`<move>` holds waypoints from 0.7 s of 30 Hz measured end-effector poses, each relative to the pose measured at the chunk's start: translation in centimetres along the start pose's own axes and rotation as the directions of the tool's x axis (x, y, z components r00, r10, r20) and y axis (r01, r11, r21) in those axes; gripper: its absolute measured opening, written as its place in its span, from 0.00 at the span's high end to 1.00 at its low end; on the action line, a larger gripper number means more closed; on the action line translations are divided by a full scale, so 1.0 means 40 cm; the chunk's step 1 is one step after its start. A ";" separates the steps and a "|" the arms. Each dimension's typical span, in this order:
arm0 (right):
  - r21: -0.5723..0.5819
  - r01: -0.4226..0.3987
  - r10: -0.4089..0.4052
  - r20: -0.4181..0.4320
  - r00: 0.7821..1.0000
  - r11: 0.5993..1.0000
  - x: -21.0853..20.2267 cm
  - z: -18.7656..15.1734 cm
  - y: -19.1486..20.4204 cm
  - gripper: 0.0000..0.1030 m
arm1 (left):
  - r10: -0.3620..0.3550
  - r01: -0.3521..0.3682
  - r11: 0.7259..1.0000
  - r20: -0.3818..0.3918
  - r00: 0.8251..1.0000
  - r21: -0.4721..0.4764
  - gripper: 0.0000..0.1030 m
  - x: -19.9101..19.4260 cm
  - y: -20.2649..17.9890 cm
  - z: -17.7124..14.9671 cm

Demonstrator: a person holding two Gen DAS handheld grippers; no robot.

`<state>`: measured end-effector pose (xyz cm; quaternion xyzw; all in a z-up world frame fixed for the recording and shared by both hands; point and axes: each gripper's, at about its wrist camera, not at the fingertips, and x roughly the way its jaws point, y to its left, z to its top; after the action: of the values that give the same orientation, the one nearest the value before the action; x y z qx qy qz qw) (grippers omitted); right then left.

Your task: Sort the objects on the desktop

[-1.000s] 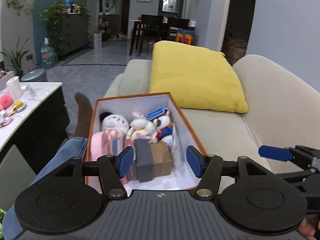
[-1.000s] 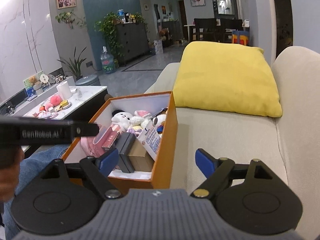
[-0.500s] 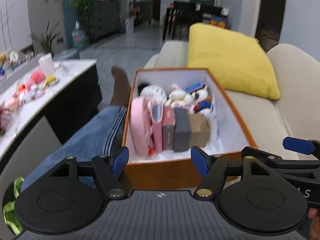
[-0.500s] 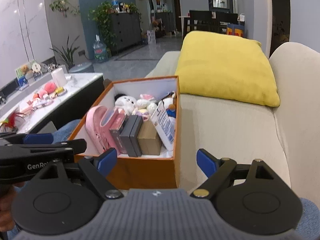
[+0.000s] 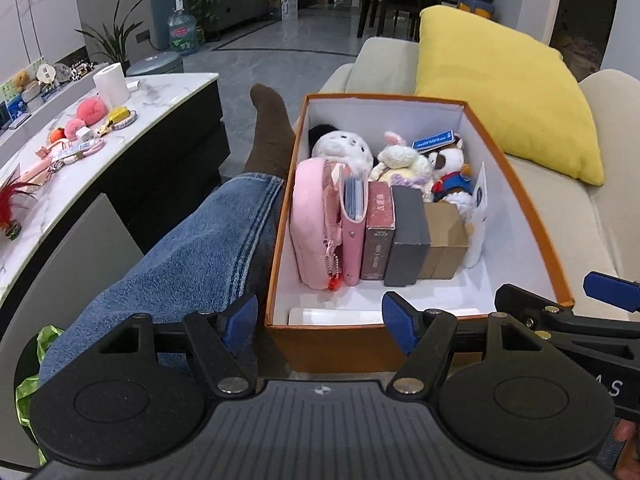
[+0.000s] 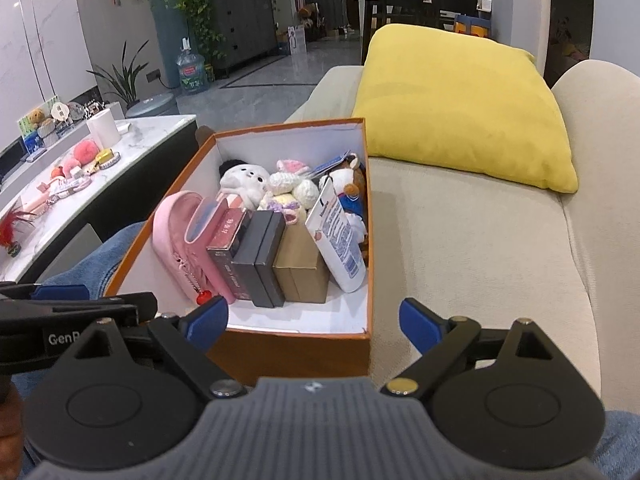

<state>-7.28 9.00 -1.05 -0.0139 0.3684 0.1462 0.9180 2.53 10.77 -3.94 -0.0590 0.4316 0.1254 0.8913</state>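
Observation:
An orange box (image 5: pixel 516 184) with a white inside lies on the sofa beside a person's leg. Standing in it in a row are a pink pouch (image 5: pixel 312 216), a pink card holder (image 5: pixel 354 216), a maroon box (image 5: pixel 378 236), a grey box (image 5: pixel 408 236), a kraft box (image 5: pixel 444 236) and a white tube (image 6: pixel 340 240). Plush toys (image 5: pixel 344 148) fill its far end. My left gripper (image 5: pixel 319 320) hangs open over the box's near wall, holding nothing. My right gripper (image 6: pixel 312 322) hovers at the near right corner, jaws opening, pads touching nothing.
A marble table (image 5: pixel 168 92) at left carries a paper roll (image 5: pixel 112 86), pink pompoms and small trinkets. The person's jeans leg (image 5: pixel 180 256) lies along the box's left side. A yellow cushion (image 6: pixel 460 96) leans behind the box. Bare sofa seat (image 6: pixel 480 240) lies to the right.
Both grippers have tipped downward and come closer to the box's near end, so its near wall now shows between the fingers. Both sets of jaws stand wider than before.

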 end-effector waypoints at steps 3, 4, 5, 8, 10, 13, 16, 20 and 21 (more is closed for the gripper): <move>0.003 0.001 -0.001 -0.012 1.000 1.000 0.015 -0.003 -0.002 0.10 | 0.002 -0.002 1.000 0.001 1.000 0.000 0.21 0.009 -0.002 -0.001; 0.009 -0.002 0.002 -0.017 1.000 1.000 0.020 -0.004 -0.005 0.10 | 0.005 -0.005 1.000 0.000 1.000 0.003 0.21 0.011 -0.004 -0.001; 0.015 -0.004 0.004 -0.025 1.000 1.000 0.026 -0.005 -0.006 0.10 | 0.007 -0.007 1.000 0.000 1.000 0.004 0.21 0.013 -0.005 -0.001; 0.020 -0.009 0.010 -0.043 0.999 1.000 0.039 -0.011 -0.011 0.10 | 0.008 -0.008 1.000 -0.007 1.000 -0.004 0.21 0.017 -0.004 0.001; 0.022 -0.014 0.015 -0.042 0.999 1.000 0.040 -0.011 -0.012 0.10 | 0.007 -0.007 1.000 -0.007 1.000 -0.003 0.21 0.017 -0.004 -0.001; 0.019 -0.018 0.019 -0.040 0.999 1.000 0.042 -0.012 -0.013 0.10 | 0.007 -0.007 1.000 -0.007 1.000 -0.005 0.21 0.017 -0.004 0.000; 0.023 -0.021 0.022 -0.042 0.999 1.000 0.044 -0.013 -0.013 0.10 | 0.008 -0.008 1.000 -0.007 1.000 -0.004 0.21 0.017 -0.004 0.000; 0.022 -0.021 0.022 -0.042 0.999 1.000 0.044 -0.013 -0.012 0.10 | 0.007 -0.007 1.000 -0.007 1.000 -0.004 0.21 0.017 -0.005 -0.001; 0.020 -0.021 0.022 -0.041 0.999 1.000 0.044 -0.014 -0.013 0.10 | 0.008 -0.008 1.000 -0.007 1.000 -0.005 0.21 0.017 -0.005 0.000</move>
<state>-6.30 8.89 -2.72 -0.0039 0.3890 0.1521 0.9086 2.97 10.70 -4.48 -0.0598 0.4347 0.1297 0.8892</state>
